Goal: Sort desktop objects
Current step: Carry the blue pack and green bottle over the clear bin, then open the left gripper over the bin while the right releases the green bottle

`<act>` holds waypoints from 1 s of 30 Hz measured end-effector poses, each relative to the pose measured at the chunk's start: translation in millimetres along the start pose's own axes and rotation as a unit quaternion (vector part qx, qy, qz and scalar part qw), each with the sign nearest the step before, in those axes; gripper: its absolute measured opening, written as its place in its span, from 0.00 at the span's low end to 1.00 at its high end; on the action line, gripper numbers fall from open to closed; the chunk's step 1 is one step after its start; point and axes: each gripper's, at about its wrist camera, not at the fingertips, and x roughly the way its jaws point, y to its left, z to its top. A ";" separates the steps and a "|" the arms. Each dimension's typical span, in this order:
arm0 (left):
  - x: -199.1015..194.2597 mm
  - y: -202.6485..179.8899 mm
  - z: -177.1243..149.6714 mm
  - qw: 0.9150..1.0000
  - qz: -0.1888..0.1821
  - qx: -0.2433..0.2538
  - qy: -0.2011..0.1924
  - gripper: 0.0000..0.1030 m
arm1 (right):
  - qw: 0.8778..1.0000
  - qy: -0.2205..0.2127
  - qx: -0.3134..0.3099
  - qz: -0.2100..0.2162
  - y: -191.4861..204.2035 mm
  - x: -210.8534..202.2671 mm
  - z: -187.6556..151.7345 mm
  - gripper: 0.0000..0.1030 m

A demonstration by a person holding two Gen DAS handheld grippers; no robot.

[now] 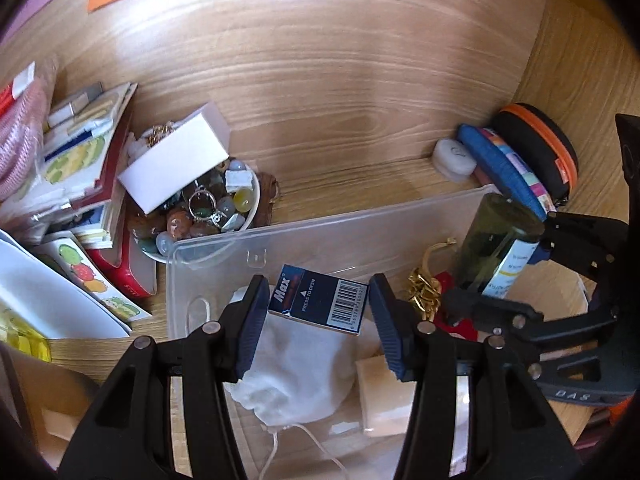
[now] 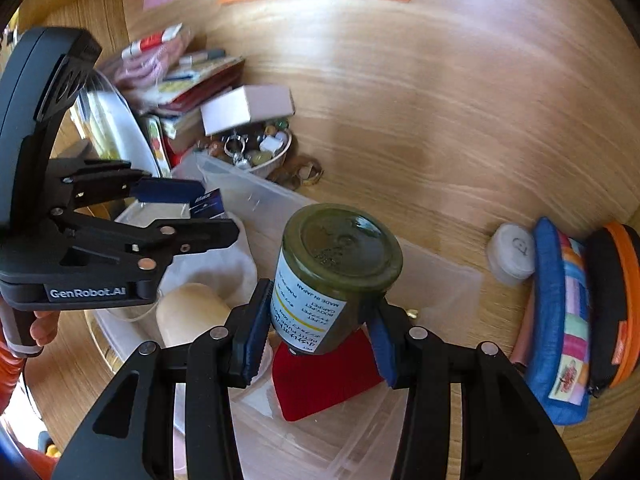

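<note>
A clear plastic bin (image 1: 320, 236) sits on the wooden desk. My left gripper (image 1: 318, 312) holds a dark blue Max staple box (image 1: 318, 304) over the bin, above a white cloth pouch (image 1: 296, 364); the jaws are shut on it. My right gripper (image 2: 320, 330) is shut on a dark green bottle (image 2: 340, 268) with a white label, held over the bin above a red cloth item (image 2: 324, 376). The bottle also shows in the left wrist view (image 1: 496, 244), with a gold chain (image 1: 424, 292) beside it. The left gripper shows in the right wrist view (image 2: 172, 208).
A bowl of stones and rings (image 1: 212, 208) with a white box (image 1: 176, 160) on it stands left of the bin, beside stacked booklets (image 1: 92, 160). A white round case (image 2: 512, 252), a blue pouch (image 2: 560, 320) and a black-orange case (image 2: 616, 296) lie right.
</note>
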 end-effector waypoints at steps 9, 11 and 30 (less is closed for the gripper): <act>12.7 6.6 -1.3 1.000 0.007 -0.005 0.016 0.50 | 0.999 0.041 -0.027 0.006 13.0 24.0 4.2 0.40; 15.1 4.7 -0.7 1.000 0.009 -0.001 0.022 0.49 | 0.999 0.044 -0.025 0.011 12.0 24.1 5.4 0.40; 13.5 6.4 -3.6 0.999 0.010 0.001 0.040 0.69 | 0.999 0.041 -0.001 -0.011 8.4 22.9 5.8 0.56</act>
